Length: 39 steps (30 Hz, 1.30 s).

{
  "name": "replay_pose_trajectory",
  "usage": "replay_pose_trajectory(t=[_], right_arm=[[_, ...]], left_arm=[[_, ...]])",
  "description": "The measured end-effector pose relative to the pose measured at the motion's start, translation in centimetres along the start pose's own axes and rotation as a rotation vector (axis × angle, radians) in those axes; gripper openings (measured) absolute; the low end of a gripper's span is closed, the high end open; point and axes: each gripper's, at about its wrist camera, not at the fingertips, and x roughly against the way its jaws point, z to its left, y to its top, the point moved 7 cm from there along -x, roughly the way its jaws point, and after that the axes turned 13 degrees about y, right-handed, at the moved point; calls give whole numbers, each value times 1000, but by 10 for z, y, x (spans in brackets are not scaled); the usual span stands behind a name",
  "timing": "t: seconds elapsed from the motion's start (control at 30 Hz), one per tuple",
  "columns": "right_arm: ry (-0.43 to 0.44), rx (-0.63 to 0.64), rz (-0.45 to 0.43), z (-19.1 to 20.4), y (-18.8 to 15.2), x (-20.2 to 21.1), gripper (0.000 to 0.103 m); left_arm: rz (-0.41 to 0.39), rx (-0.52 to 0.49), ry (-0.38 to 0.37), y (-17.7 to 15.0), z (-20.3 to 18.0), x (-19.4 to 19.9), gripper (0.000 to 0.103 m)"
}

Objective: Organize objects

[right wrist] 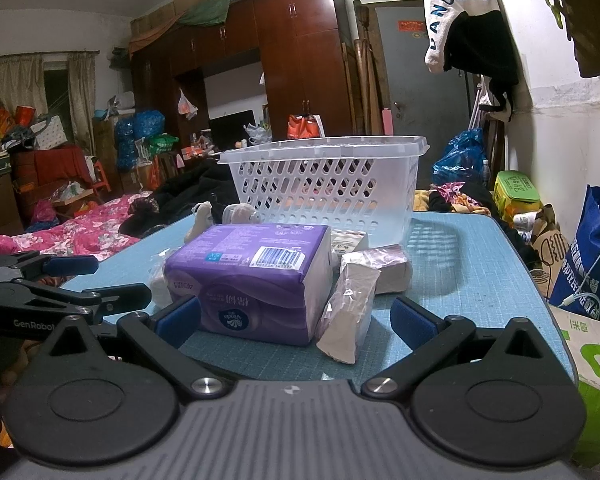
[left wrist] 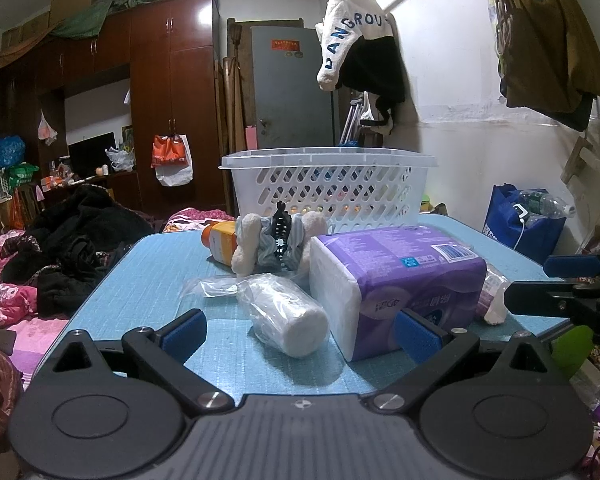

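**Both grippers empty at the near edge of the table**

Nearest the lens, the left gripper (left wrist: 298, 330) stands spread wide, blue pads apart and holding nothing. Between and just beyond its jaws lies a white roll in clear crinkled plastic wrap (left wrist: 284, 316), on its side. By its right jaw sits the purple soft-pack of tissues (left wrist: 400, 280), its white end facing the camera.

The right gripper (right wrist: 296, 318) is likewise released and empty. The same tissue pack (right wrist: 248, 280) sits at its left jaw, and a pale wrapped packet in clear film (right wrist: 348, 316) leans between the jaws, with a second similar packet (right wrist: 380, 268) just behind it.

Farther out from the left jaws are a plush toy with a black hair claw clipped on it (left wrist: 278, 244) and an orange-capped bottle lying down (left wrist: 220, 240). Beyond everything stands the white lattice plastic basket (left wrist: 324, 188) on the blue table (left wrist: 148, 276), probably the destination.

The tissue pack looks light and squashy; gripping across its narrow width should hold. The film-wrapped items are likely slippery, so grip them mid-body, not by loose film.
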Motion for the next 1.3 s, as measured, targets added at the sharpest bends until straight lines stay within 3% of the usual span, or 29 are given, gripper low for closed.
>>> replay_pose_trajectory(t=[1.3], right_arm=[[4,-4,8,2,-3,-2,103]], left_arm=[[8,-8,-19,-2,-6,-2,101]])
